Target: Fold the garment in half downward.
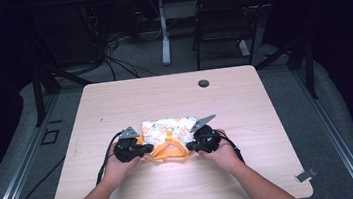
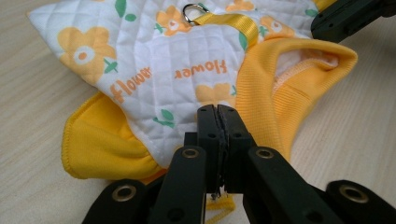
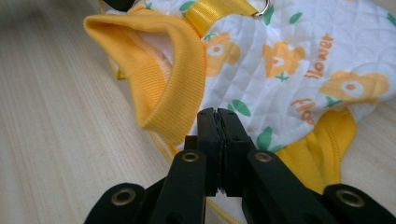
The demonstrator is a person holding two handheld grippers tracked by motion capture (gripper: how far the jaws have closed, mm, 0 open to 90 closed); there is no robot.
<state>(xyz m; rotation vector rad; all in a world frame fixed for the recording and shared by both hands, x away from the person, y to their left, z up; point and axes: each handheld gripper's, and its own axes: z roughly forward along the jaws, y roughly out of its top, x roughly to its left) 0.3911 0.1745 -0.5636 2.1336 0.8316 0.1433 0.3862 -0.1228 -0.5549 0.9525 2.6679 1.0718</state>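
Observation:
A small quilted white garment (image 1: 170,127) with orange flowers and the word "flower" lies flat at the middle of the wooden table (image 1: 115,106). It has a yellow ribbed collar (image 2: 299,84), yellow cuffs (image 2: 98,144) and a yellow strap with a metal ring (image 2: 196,10). My left gripper (image 1: 142,147) is at its left side, jaws shut on the fabric edge (image 2: 217,109). My right gripper (image 1: 190,146) mirrors it on the other side, shut on the hem beside the collar (image 3: 217,112). The collar (image 3: 159,70) stands open between them.
A round cable hole (image 1: 203,83) sits near the table's far edge. Beyond the table stand a black chair (image 1: 228,18) and a white desk leg (image 1: 164,35), with cables on the floor. The far tip of the right gripper (image 2: 345,16) shows past the collar.

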